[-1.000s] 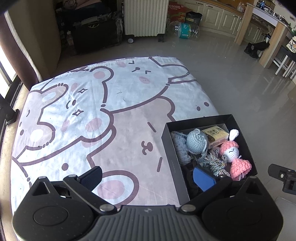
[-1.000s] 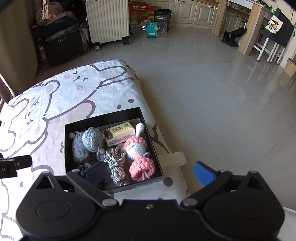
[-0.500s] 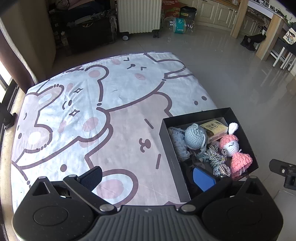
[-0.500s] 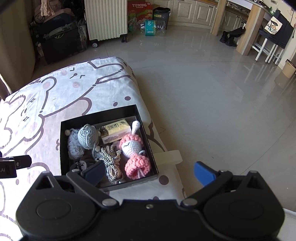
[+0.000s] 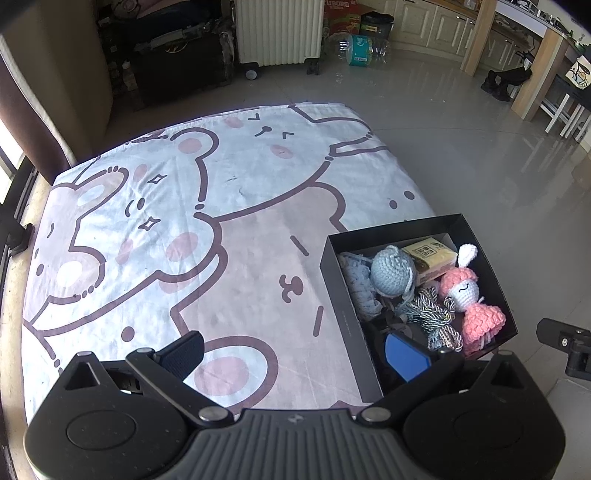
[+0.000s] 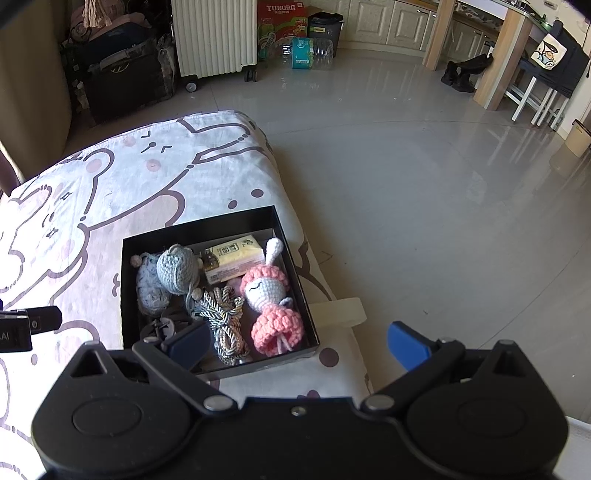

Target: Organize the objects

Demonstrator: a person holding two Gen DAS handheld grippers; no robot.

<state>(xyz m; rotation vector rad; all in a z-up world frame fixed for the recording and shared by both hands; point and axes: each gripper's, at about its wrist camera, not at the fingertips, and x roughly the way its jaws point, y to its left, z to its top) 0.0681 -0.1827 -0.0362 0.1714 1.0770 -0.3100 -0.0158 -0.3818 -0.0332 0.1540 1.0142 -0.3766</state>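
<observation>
A black open box (image 6: 207, 225) (image 5: 332, 277) sits at the right edge of a cartoon-bear sheet. Inside lie a pink crocheted bunny doll (image 6: 271, 295) (image 5: 471, 299), a grey-blue crocheted ball (image 6: 175, 271) (image 5: 391, 269), a pale blue yarn bundle (image 6: 149, 291), a striped cord bundle (image 6: 223, 321) (image 5: 432, 317) and a yellow tissue pack (image 6: 232, 258) (image 5: 430, 254). My left gripper (image 5: 293, 352) hangs open above the sheet, its blue fingertip over the box's near corner. My right gripper (image 6: 297, 343) is open above the box's near right side, holding nothing.
The bear-print sheet (image 5: 184, 221) covers a low bed that ends just right of the box. Glossy tiled floor (image 6: 424, 184) lies beyond. A white radiator (image 6: 214, 37), dark luggage (image 6: 122, 74), a cardboard carton (image 6: 282, 18) and wooden table legs (image 6: 498, 55) stand far off.
Both grippers have drawn back and up a little, so the box and bed sit slightly farther away in each view. The jaws stay equally wide and the box's contents lie unchanged.
</observation>
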